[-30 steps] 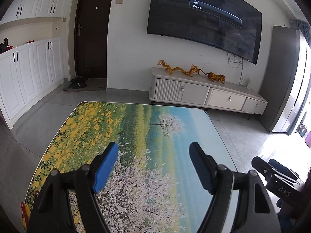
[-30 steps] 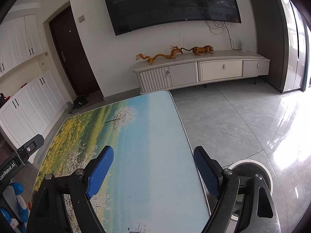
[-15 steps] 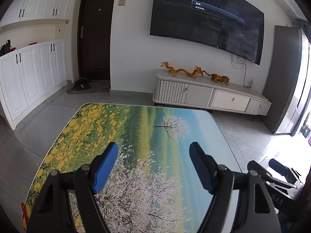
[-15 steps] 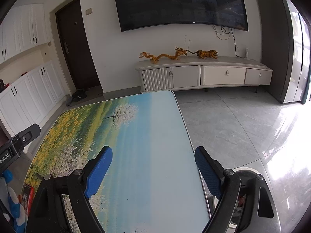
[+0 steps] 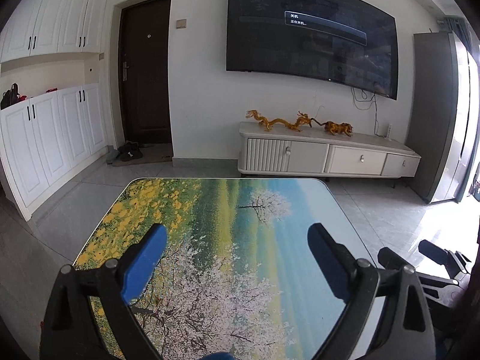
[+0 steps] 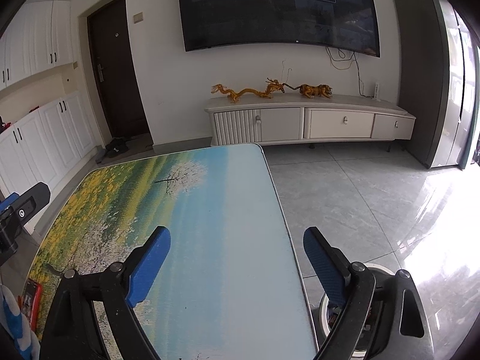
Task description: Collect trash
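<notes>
My left gripper [image 5: 237, 240] is open and empty above the near part of a table [image 5: 228, 210] printed with a landscape picture. My right gripper [image 6: 237, 243] is open and empty over the table's right edge [image 6: 279, 210]. A white round bin [image 6: 327, 312] stands on the floor right of the table, mostly hidden behind my right finger. A small red packet [image 6: 31, 297] lies at the table's near left corner in the right wrist view. The left gripper's body [image 6: 21, 213] shows at the left edge of that view.
A white TV cabinet [image 5: 327, 156] with golden figurines [image 5: 282, 121] stands against the far wall under a large TV [image 5: 309, 33]. White cupboards [image 5: 45, 129] line the left wall beside a dark door [image 5: 147, 72]. Grey tiled floor [image 6: 360, 195] lies right of the table.
Both cameras have tilted up and levelled, so more of the wall and TV shows. Both grippers stay open and empty.
</notes>
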